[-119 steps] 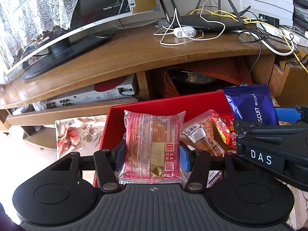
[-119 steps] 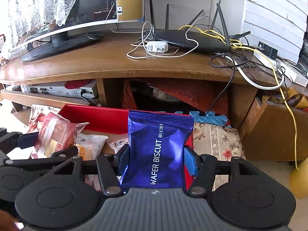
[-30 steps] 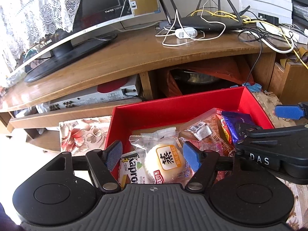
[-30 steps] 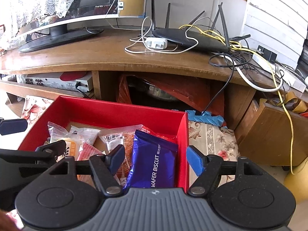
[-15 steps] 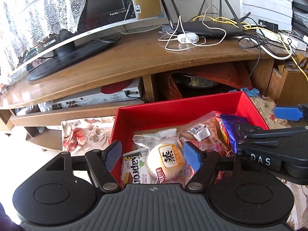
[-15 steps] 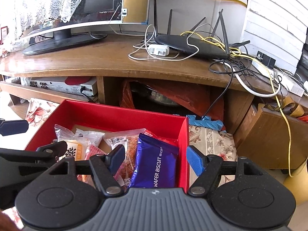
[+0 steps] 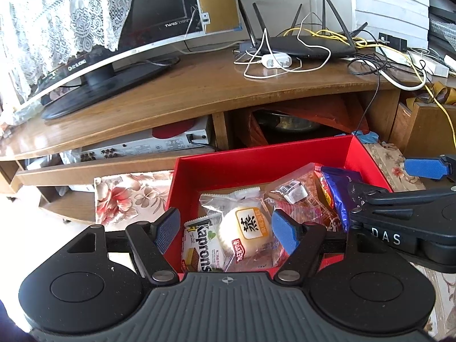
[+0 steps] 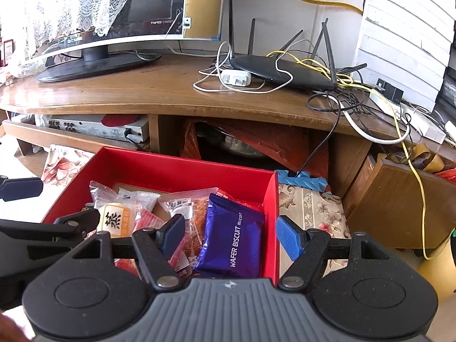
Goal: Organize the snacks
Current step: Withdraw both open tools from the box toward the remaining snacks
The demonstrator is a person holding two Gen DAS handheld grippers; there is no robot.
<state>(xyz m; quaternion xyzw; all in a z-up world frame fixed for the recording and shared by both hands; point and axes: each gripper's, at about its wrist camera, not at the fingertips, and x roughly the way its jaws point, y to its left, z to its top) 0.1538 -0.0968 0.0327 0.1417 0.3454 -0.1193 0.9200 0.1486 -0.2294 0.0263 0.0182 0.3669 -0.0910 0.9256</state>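
The left gripper (image 7: 225, 230) is hovering with its two blue pads spread apart, gripping nothing, over the near left part of a red box (image 7: 256, 162); the right gripper (image 8: 232, 235) is likewise hanging wide apart and empty over the box's right end, one pad standing inside the right wall and one outside it. Going left to right inside the box, one wafer pack (image 7: 199, 249) reading "Kaprons" is lying with its long axis running toward the camera; beside it one round bun (image 7: 245, 232) in clear wrap is showing an orange label with a Chinese character; next, clear packs of reddish snacks (image 7: 302, 196) are overlapping, their number unclear; at the right wall, one blue packet (image 8: 232, 240) reading "WAFER BISCUIT" is lying lengthwise, front to back. "DAS" is showing on the right gripper's body.
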